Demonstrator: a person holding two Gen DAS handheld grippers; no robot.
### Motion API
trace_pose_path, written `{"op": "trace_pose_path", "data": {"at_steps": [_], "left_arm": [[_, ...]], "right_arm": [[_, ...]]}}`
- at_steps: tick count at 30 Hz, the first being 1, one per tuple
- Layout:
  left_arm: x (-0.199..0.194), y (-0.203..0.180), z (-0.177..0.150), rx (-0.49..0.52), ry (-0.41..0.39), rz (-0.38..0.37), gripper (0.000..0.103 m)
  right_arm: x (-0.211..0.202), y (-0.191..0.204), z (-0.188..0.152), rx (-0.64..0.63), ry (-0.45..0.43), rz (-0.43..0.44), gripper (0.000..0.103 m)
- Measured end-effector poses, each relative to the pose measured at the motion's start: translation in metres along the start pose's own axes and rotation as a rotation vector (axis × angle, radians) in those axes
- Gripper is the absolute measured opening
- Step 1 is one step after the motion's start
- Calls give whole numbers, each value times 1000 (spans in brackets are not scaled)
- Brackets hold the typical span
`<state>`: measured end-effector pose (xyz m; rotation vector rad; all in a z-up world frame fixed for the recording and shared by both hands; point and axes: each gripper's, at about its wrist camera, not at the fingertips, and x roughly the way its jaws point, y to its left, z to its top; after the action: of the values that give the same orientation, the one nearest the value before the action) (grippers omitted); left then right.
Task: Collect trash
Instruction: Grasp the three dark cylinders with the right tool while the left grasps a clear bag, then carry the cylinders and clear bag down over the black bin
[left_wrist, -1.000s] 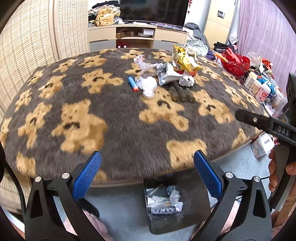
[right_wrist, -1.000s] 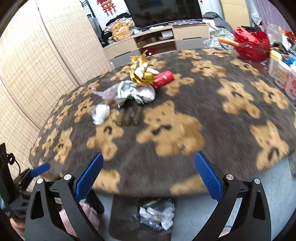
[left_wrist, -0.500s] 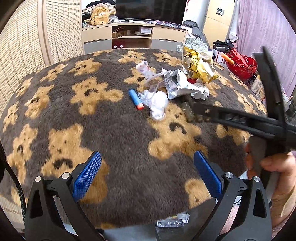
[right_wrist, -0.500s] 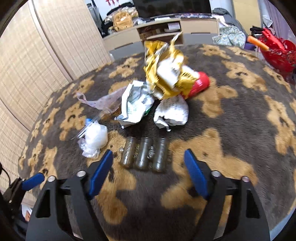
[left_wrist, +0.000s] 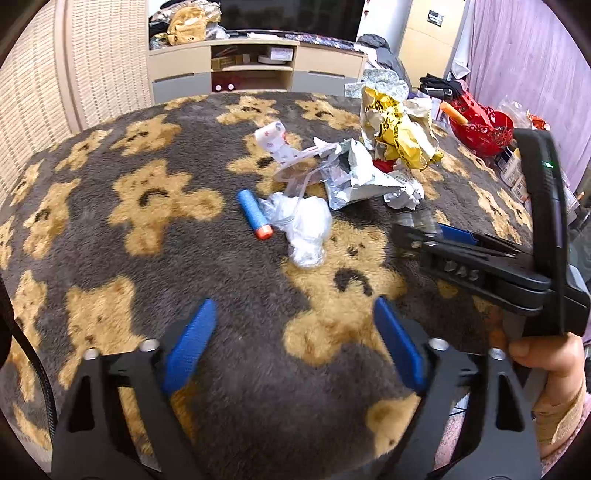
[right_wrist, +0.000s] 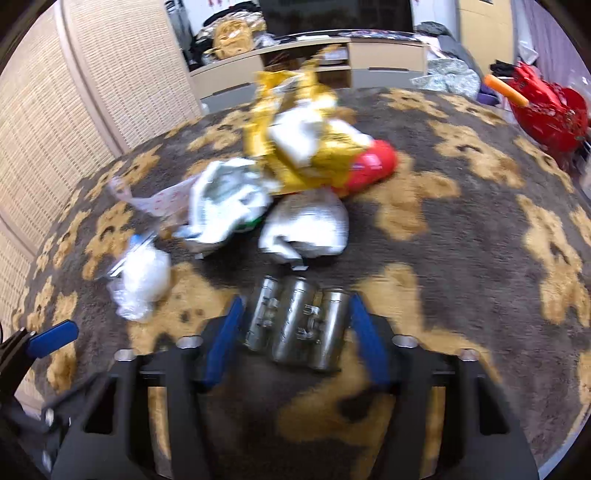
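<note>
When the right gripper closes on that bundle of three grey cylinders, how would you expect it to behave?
The bundle of three grey cylinders looks metallic, so probably stiff and fairly heavy for its size. Small clips seem to join the cylinders, so they should lift together and hardly roll. The smooth round sides may slip against the right gripper, whose jaws have been closing around the bundle.

Soft, even indoor light, no hard shadows. Fisheye bending curves the edges, corners black. The right wrist view smears with motion blur (worst from 12 to 3 o'clock).

Two close downward wrist views, shared trash pile (left_wrist: 354, 173).
</note>
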<state>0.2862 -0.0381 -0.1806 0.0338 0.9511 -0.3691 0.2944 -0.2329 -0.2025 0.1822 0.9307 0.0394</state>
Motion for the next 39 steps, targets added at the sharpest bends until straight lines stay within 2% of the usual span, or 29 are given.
{"op": "trace_pose_path", "data": {"at_steps": [1, 4, 7, 12, 13, 14, 15, 18, 23, 30, 39], "left_arm": [[3, -1, 2, -2, 6, -4, 68], [14, -2, 12, -14, 13, -26, 65], [24, -4, 21, -19, 13, -35, 53], [39, -5, 31, -15, 22, -33, 47], [42, -5, 33, -14, 20, -35, 42], [44, -5, 34, -12, 19, -38, 31], [46, -5, 35, -11, 21, -39, 25], [48, -7, 35, -7, 26, -43, 16], [34, -16, 17, 19, 35, -30, 12], [3, -37, -21, 39, 47, -52, 11], [-41, -56, -75, 21, 32, -77, 11]], "right_arm": [[-2, -7, 0, 6, 1, 2, 55], [-4, -19, 0, 18, 8, 31, 55], [-7, -23, -1, 7, 8, 50, 55], [-13, -30, -6, 16, 12, 102, 55], [-14, -30, -7, 18, 12, 108, 55], [-15, -31, -8, 21, 12, 114, 55], [-17, -33, -10, 22, 11, 116, 55], [-22, -38, -17, 30, 8, 118, 55], [-36, -43, -29, 41, 4, 125, 55], [-63, -39, -57, 28, 16, 132, 55], [-99, -39, -92, 25, 20, 130, 55]]}}
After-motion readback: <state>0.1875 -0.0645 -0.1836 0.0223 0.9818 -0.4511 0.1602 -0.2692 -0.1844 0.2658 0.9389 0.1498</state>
